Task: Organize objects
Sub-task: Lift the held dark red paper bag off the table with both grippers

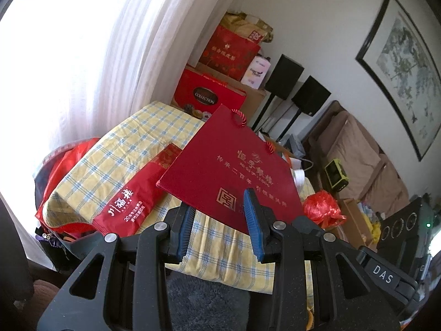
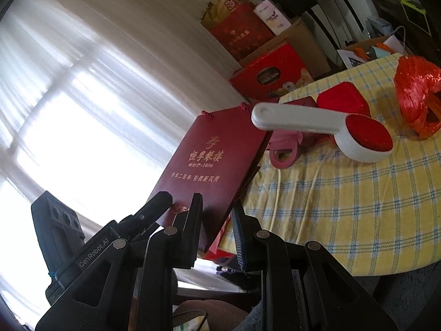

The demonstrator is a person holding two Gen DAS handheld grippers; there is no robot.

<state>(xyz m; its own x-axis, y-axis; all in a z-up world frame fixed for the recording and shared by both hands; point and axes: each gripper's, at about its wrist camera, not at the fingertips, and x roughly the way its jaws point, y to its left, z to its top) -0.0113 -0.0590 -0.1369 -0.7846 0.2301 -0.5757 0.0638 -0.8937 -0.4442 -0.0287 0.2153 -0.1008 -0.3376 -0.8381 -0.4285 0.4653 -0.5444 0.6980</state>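
1. Sheer white curtains (image 1: pixel 91 63) over a bright window back the whole scene, and a yellow-and-blue checked cloth covers the surface (image 2: pixel 358 193) I am working over.
2. Nearest to me, my left gripper (image 1: pixel 220 215) has its blue pads on either side of the lower edge of a dark red gift bag (image 1: pixel 228 165); the pads stand fairly wide, and I cannot tell whether they actually pinch the bag.
3. My right gripper (image 2: pixel 217 220) sits at the bag's lower corner too, its fingers either side of the folded bag (image 2: pixel 204 162); again I cannot tell if they press on it.
4. The bag is lifted and tilted above the near edge of the surface, gold lettering facing up, its cord handles at the far end.
5. Just beside it on the cloth lies a red packet with white lettering (image 1: pixel 129 204).
6. Further along the cloth I see a white lint brush with a red pad (image 2: pixel 330 129), a pink item (image 2: pixel 285 149) under its handle, a red box (image 2: pixel 343 100) and a bundle of red string (image 2: pixel 416 93).
7. Beyond the surface, red gift boxes (image 1: pixel 209 93) stand stacked by the wall.
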